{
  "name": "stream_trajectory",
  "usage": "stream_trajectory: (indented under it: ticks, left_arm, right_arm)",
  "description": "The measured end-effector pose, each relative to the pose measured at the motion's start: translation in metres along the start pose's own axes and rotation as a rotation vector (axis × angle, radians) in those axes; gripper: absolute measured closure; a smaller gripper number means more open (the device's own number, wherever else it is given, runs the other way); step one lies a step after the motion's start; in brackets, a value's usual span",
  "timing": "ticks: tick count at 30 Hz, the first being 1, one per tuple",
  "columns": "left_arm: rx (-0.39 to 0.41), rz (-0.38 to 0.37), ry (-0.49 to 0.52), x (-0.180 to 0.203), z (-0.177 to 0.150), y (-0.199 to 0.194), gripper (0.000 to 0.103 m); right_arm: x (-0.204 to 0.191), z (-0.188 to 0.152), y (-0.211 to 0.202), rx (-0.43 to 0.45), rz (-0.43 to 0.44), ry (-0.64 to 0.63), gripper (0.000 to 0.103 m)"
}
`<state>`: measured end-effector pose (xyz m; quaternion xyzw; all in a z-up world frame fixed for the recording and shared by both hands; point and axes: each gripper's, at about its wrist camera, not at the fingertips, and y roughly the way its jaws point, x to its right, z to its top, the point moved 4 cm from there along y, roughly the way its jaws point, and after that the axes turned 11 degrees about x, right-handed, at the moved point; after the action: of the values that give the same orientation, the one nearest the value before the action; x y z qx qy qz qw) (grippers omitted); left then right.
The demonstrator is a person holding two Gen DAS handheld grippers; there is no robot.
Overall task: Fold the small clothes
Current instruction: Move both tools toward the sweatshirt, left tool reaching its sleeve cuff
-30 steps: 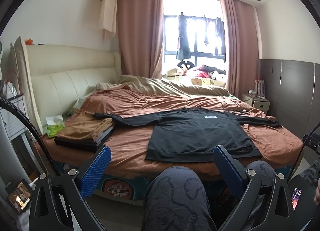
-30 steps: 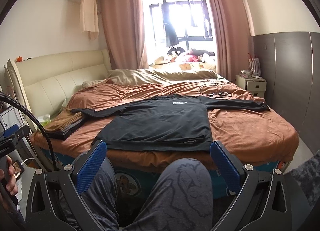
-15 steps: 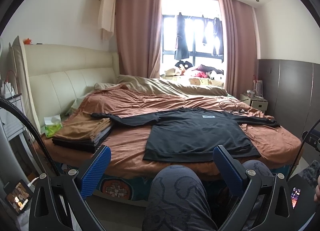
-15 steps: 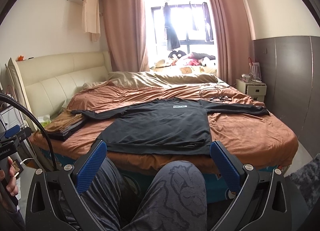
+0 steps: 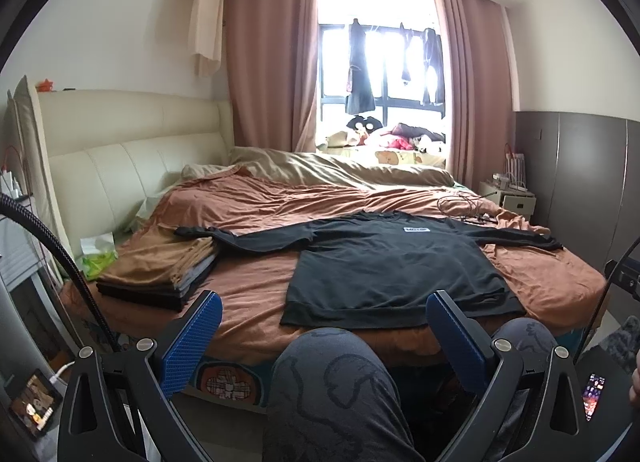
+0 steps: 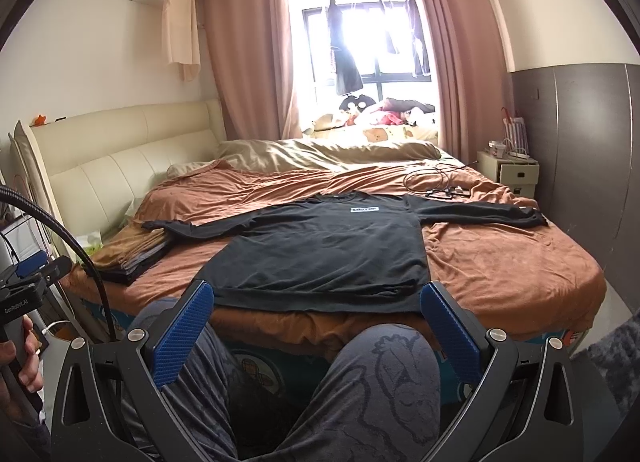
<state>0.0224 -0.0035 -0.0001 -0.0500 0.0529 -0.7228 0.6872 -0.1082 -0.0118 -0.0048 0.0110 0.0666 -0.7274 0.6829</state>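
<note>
1. On the bed [image 5: 256, 302], near its front edge, a black long-sleeved shirt [image 5: 392, 262] lies flat and face up, both sleeves stretched straight out to the sides, a small white label on the chest.
2. Left of it sits a neat stack of folded clothes [image 5: 160, 274], brown on top and dark below, and the shirt's sleeve cuff rests on that stack.
3. Left gripper [image 5: 322, 318] hangs low in front of the bed, its blue-padded fingers spread wide with nothing between them, well short of the shirt's hem.
4. Right gripper [image 6: 318, 302] matches it: fingers wide apart, empty, framing the hem from below without touching cloth.
5. Patterned grey trousers on the person's knee [image 6: 384, 374] fill the foreground under both tools.
6. Behind the shirt, a tangle of cable [image 6: 436, 182] lies on the rumpled brown cover, near the right sleeve.
</note>
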Motion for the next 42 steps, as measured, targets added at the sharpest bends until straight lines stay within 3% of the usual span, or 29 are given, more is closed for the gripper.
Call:
stream_trajectory:
  ticks: [9,22,34,42]
  left_arm:
    - [-0.039,-0.014,-0.002,-0.013,0.010,0.048,0.000]
    - [-0.127,0.004,-0.023,-0.051,0.019,0.149,0.000]
    - [-0.219,0.077,-0.039,-0.086,0.018,0.247,0.001]
    - [-0.242,0.134,-0.057,-0.136,0.025,0.296,0.008]
  right_arm:
    - [-0.002,0.018,0.052,-0.030,0.014,0.012,0.000]
    - [-0.003,0.069,0.169,-0.103,0.034,0.034,0.000]
    - [-0.004,0.092,0.281,-0.164,0.084,0.031,0.000]
    - [-0.013,0.105,0.349,-0.174,0.102,0.016,0.000]
